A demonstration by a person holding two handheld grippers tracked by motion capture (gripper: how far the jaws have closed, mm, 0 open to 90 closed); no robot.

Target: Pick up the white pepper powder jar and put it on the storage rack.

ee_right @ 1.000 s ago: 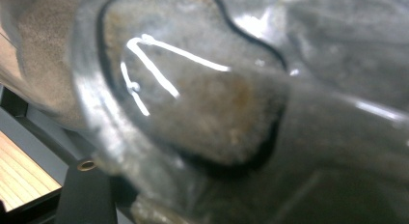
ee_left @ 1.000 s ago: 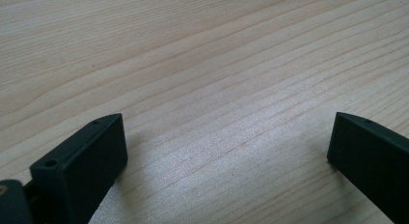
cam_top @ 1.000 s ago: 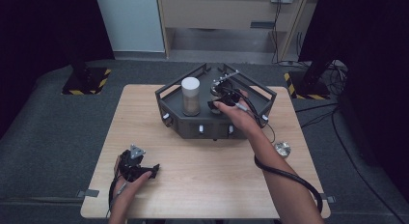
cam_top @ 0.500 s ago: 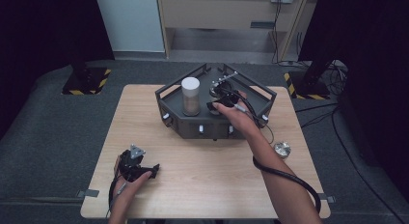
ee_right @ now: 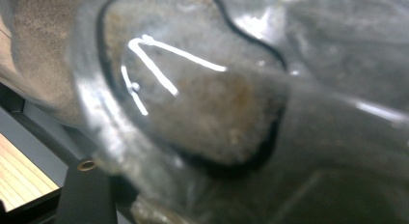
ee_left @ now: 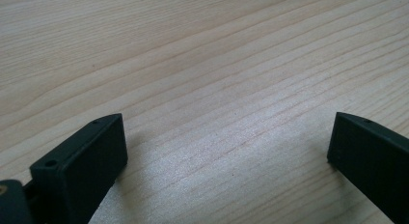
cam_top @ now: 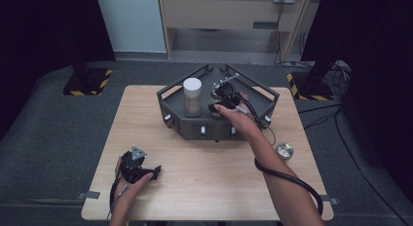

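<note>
While the left gripper (cam_top: pixel 155 172) rests wide open on the table (cam_top: pixel 209 187) at 7 o'clock, the right gripper (cam_top: pixel 220 100) is clamped on a glass jar (ee_right: pixel 202 118) inside the black tray (cam_top: pixel 195 128), at 3 o'clock of the white-capped canister (cam_top: pixel 192 97).
</note>
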